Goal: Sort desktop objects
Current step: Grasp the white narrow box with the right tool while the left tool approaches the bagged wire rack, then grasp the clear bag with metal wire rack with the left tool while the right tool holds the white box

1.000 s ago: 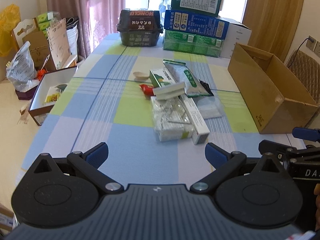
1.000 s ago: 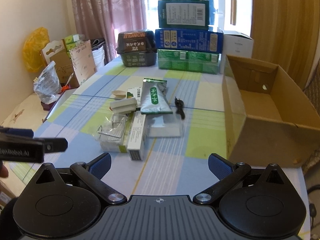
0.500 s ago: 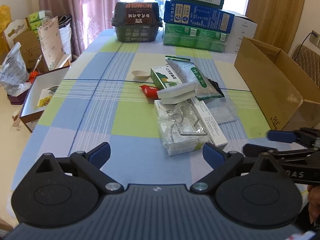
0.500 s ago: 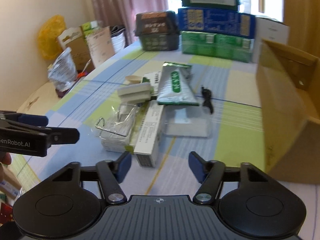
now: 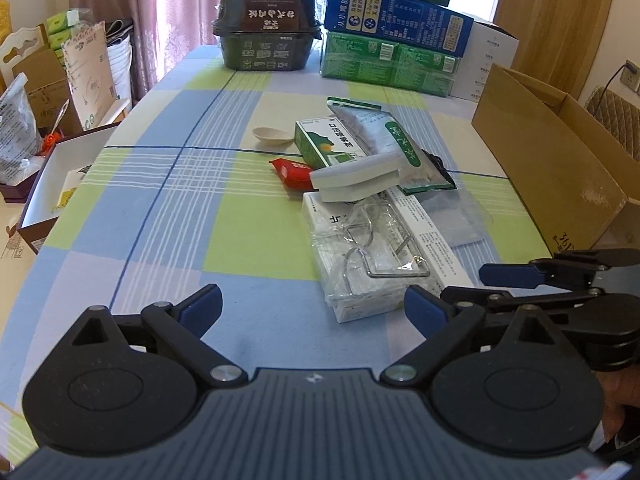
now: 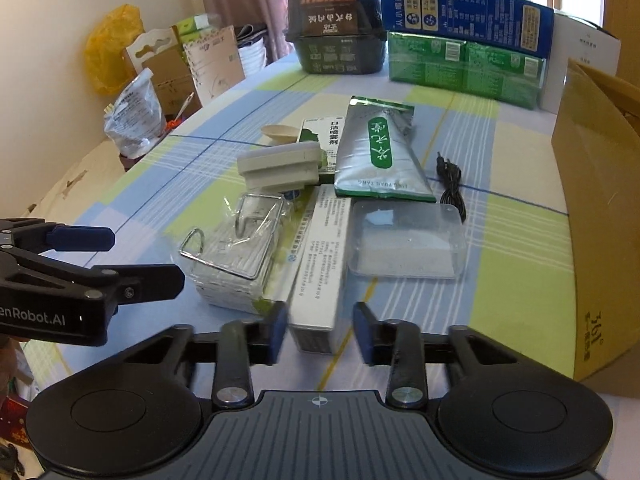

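Your right gripper [image 6: 320, 334] is the nearer one, and what matters is the line of the long white box [image 6: 320, 264]. It lies flat in the clutter at the middle of the table [image 6: 520, 240], near the front edge. Its long axis runs away from you toward the stacked cartons [image 6: 464, 36] at the far edge, almost along the way your fingers point. Its near short end sits straight ahead, in the gap between the two blue pads [image 6: 277, 332].

The jaws are closing, now a little wider than that end. From this view it seems the pads have not yet pressed on the box, though the left one is blurred, so take that with some caution. Nothing is held.

Your left gripper [image 5: 312, 312] stands wide open and empty over bare cloth toward the near left. The pile is off its right finger, so it is worse placed for this pick.

The wire rack in clear wrap [image 6: 236, 232] touches the box along its left side, which leaves your left pad little room. The open cardboard box [image 6: 592, 216] waits at the right edge.
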The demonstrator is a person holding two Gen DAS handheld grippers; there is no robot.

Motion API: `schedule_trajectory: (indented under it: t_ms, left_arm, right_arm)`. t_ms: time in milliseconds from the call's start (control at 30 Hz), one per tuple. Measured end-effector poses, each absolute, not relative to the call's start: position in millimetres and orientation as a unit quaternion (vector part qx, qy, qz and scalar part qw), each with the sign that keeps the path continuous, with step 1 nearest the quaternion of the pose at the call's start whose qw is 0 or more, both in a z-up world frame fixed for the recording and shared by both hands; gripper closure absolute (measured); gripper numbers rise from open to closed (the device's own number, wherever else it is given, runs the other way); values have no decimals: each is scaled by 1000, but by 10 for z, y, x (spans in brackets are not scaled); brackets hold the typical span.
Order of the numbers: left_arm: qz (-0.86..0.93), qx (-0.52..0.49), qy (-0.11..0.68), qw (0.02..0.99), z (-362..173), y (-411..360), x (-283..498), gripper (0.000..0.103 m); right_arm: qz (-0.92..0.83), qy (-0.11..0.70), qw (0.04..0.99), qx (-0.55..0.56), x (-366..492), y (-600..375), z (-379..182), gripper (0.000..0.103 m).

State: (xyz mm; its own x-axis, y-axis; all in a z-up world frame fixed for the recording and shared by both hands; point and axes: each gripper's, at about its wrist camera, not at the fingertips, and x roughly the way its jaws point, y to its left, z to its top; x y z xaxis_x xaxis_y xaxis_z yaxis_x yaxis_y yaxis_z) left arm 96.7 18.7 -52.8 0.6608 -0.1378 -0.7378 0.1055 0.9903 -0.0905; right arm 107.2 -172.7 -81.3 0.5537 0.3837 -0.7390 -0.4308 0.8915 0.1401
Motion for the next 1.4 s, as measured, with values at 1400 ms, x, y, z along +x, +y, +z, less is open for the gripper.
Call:
schedule_trajectory:
  t_ms: [1400]
  left_arm:
    - [-62, 38, 373, 925, -786, -207, 1118, 36]
  right_arm:
    - [189, 411, 890, -49, 1136, -1862, -833, 77]
